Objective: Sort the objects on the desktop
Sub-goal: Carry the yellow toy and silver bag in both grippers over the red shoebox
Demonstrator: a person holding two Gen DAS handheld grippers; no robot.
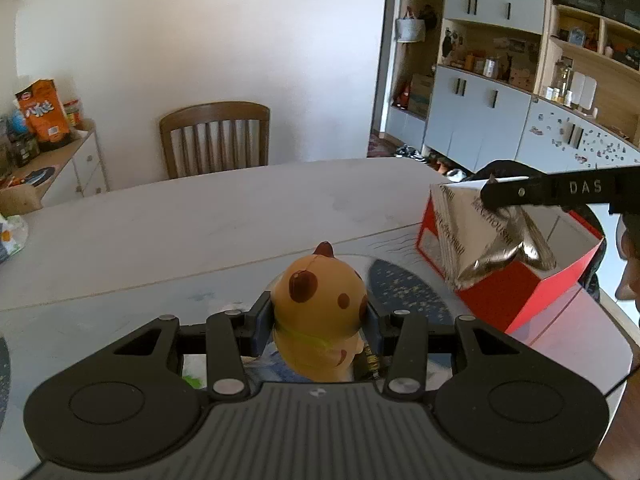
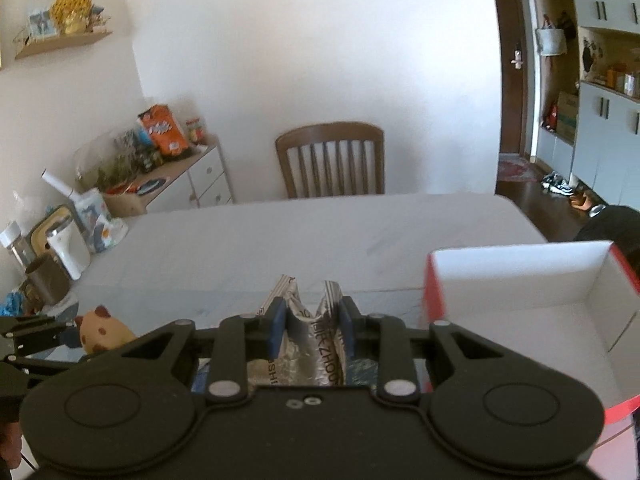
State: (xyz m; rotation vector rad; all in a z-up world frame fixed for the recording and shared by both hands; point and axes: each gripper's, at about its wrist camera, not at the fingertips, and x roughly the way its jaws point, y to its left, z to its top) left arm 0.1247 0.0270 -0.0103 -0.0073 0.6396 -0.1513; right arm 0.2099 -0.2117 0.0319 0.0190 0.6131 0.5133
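Two tools are each clamped on something above the counter. Left tool grips a spotted yellow toy between its pads. Right tool pinches a crumpled silver packet, hanging just beside the open red box.

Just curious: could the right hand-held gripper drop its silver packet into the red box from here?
Probably yes: the silver packet hangs beside the red box, whose open top looks unobstructed.

both wrist views face chair; share table
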